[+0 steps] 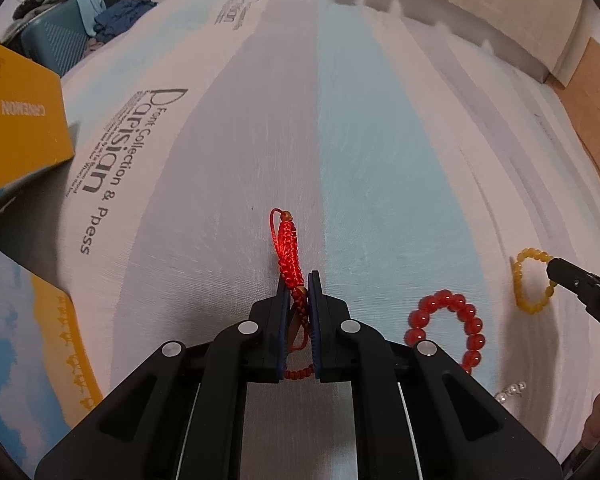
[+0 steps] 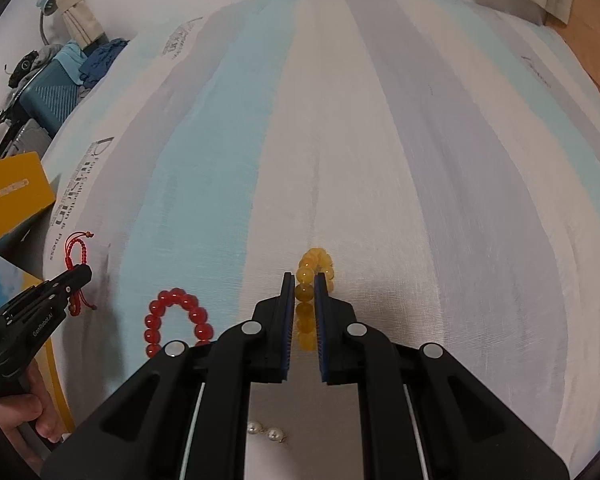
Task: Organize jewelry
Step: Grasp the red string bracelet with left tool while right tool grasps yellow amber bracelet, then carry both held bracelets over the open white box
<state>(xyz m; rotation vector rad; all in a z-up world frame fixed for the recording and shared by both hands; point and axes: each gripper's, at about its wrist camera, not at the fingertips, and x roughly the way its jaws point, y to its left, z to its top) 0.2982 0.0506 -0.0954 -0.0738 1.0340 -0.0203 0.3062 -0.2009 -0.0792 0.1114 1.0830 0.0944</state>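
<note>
Left gripper (image 1: 299, 280): its two blue-padded fingers are pressed together on the red braided cord bracelet (image 1: 287, 246), which projects forward from between them, its loop and small brown bead at the far end. Right gripper (image 2: 303, 280): fingers closed onto the yellow bead bracelet (image 2: 314, 266), several beads lying between the pads and the rest of the ring projecting just past the tips.

Landmark: the red bead bracelet (image 2: 178, 320), lying flat on the striped cloth (image 2: 380, 160). The yellow bead bracelet is held near its right side; the red braided cord bracelet is held well apart on its left. White pearl beads (image 2: 264, 431) lie on the cloth nearer the camera than the red bead bracelet, partly hidden beneath the right gripper's body.

Legible writing: the cloth, left of the red bead bracelet, carries grey print reading "Font Collection & Ppess" and "Parisian" (image 1: 100, 152), with smaller lines too fine to read. A yellow box (image 1: 16, 112) beyond that print bears the word "CANEMON". The left gripper's body is marked "GenRobot.AI" in the right wrist view; the right gripper's body shows "DA", the remainder cut off.
</note>
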